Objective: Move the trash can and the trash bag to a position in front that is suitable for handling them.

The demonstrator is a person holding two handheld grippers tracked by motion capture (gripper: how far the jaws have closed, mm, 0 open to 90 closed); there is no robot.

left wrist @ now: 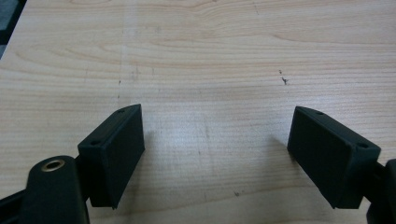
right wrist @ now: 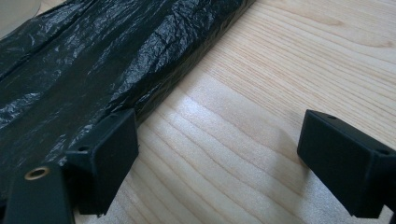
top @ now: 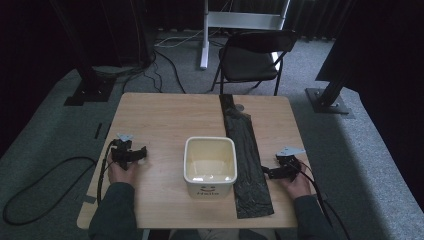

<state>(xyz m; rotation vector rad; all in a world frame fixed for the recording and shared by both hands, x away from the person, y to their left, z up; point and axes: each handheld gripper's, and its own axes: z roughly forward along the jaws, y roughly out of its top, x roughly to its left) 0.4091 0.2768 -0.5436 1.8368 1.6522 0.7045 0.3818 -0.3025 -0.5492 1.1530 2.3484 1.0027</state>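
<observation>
A cream square bin [top: 210, 165] stands near the front middle of the wooden table [top: 165, 115]. A folded black plastic bag [top: 245, 155] lies in a long strip just right of the bin, running from the far edge to the front. My left gripper [top: 142, 151] rests on the table left of the bin, open, with bare wood between its jaws [left wrist: 215, 149]. My right gripper [top: 265, 172] rests at the right edge of the bag [right wrist: 93, 70], open, its left jaw against the bag's edge and bare wood [right wrist: 219, 154] between the jaws.
A black folding chair [top: 252, 57] stands beyond the table's far edge. Cables [top: 45, 185] trail on the grey carpet to the left. Black stand bases [top: 327, 100] sit at both far corners.
</observation>
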